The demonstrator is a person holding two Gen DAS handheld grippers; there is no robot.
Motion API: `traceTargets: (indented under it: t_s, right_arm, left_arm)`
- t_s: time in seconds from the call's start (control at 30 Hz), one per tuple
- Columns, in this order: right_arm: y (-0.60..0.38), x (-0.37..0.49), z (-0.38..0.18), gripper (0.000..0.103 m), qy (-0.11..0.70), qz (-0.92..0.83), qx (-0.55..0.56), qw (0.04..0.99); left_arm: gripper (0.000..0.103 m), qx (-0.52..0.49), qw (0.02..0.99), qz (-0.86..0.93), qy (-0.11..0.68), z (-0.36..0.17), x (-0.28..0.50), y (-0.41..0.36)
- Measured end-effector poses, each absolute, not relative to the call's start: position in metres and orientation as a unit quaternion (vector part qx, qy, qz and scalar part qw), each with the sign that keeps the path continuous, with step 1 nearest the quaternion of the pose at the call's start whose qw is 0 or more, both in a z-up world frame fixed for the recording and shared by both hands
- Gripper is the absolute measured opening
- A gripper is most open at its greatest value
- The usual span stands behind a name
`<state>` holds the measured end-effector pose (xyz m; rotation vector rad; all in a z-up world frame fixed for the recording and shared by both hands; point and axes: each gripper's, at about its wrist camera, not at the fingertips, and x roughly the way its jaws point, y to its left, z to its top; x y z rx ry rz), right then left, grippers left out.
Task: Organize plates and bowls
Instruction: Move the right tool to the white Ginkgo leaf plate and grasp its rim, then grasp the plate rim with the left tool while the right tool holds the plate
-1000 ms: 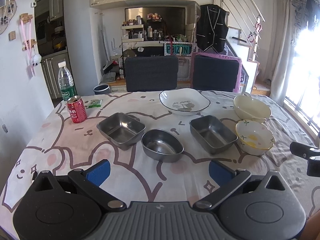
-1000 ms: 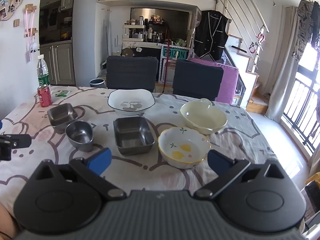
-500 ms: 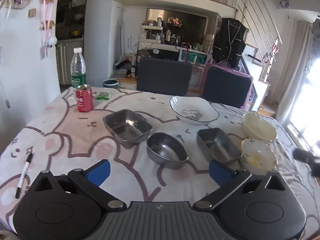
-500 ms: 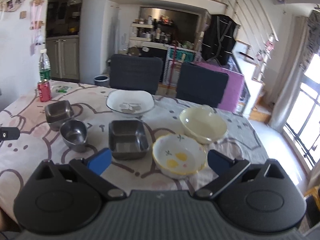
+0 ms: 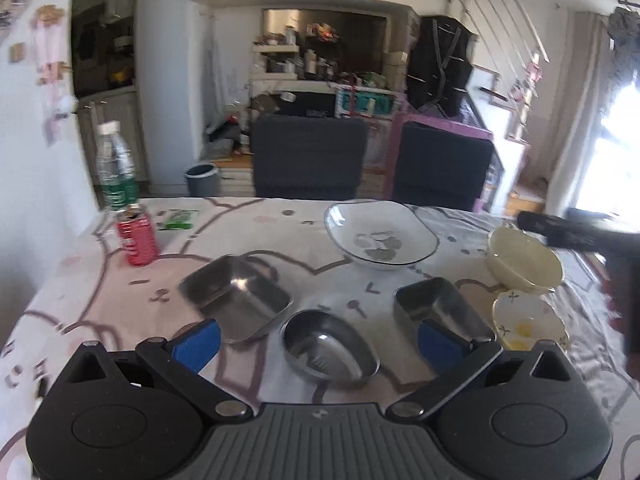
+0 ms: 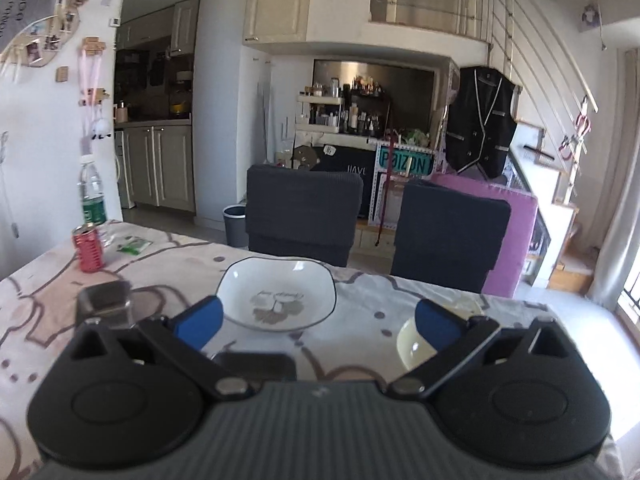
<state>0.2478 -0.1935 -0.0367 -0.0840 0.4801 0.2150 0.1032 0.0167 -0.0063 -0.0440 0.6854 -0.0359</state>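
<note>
"POIZON" reads on a teal sign point(image 6: 406, 166) behind the chairs; the red can point(image 5: 137, 236) label is too blurred to read. My left gripper point(image 5: 316, 340) is spread wide, empty, above the oval steel bowl point(image 5: 330, 346). My right gripper point(image 6: 318, 326) is likewise wide, empty, just short of the white plate point(image 6: 276, 300). Only the left view shows the flowered bowl point(image 5: 528, 326), right of the oval bowl, beside the cream bowl point(image 5: 524, 260). Two square steel pans point(image 5: 236, 302) flank the oval bowl.
</note>
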Motion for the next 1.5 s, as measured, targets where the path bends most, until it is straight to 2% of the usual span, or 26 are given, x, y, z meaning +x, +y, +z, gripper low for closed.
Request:
traceTargets:
  t_s: [0.27,0.33,0.4,0.47,0.67,0.7,0.83,0.87,1.07,1.2,1.37,1.47,1.5]
  right_arm:
    - [-0.213,0.366,-0.069,0.103,0.296,0.116,0.058,0.946]
    - [-0.214,0.39,-0.08,0.095,0.309,0.12,0.086,0.94]
    - [-0.213,0.411,-0.094,0.072,0.334,0.121,0.109,0.928]
    - [-0.212,0.433,-0.109,0.062,0.361,0.109,0.13,0.917]
    - [-0.205,0.48,-0.146,0.045,0.402,0.086,0.15,0.899]
    - [-0.202,0.484,-0.151,0.036,0.408,0.085,0.149,0.897]
    - [-0.202,0.494,-0.17,0.02,0.426,0.086,0.144,0.889]
    - [-0.201,0.487,-0.172,0.011,0.427,0.093,0.144,0.888]
    - [-0.197,0.46,-0.167,0.011,0.422,0.094,0.143,0.89]
    - [-0.189,0.436,-0.162,0.015,0.435,0.11,0.137,0.883]
    - [-0.198,0.439,-0.166,0.016,0.443,0.107,0.181,0.871]
    - [-0.203,0.448,-0.169,0.016,0.44,0.106,0.188,0.872]
    - [-0.204,0.45,-0.169,0.018,0.434,0.099,0.186,0.876]
  left_arm:
    - [0.103,0.033,0.947,-0.044,0.315,-0.025,0.173,0.008]
    - [0.103,0.039,0.948,-0.052,0.313,-0.03,0.195,0.007]
    - [0.103,0.043,0.945,-0.059,0.32,-0.037,0.217,0.007]
    - [0.103,0.047,0.939,-0.069,0.335,-0.045,0.239,0.007]
    - [0.103,0.066,0.935,-0.033,0.347,-0.065,0.283,0.013]
    - [0.103,0.069,0.934,-0.032,0.349,-0.068,0.289,0.014]
    - [0.103,0.059,0.932,-0.033,0.357,-0.074,0.31,0.022]
    - [0.103,0.05,0.933,-0.037,0.355,-0.075,0.314,0.025]
    - [0.103,0.021,0.933,-0.048,0.356,-0.078,0.339,0.028]
    - [0.103,0.055,0.92,-0.055,0.385,-0.08,0.361,0.019]
    - [0.103,0.094,0.91,-0.093,0.392,-0.089,0.384,0.006]
    - [0.098,0.085,0.908,-0.099,0.397,-0.098,0.398,0.006]
    - [0.092,0.067,0.906,-0.101,0.405,-0.102,0.403,0.008]
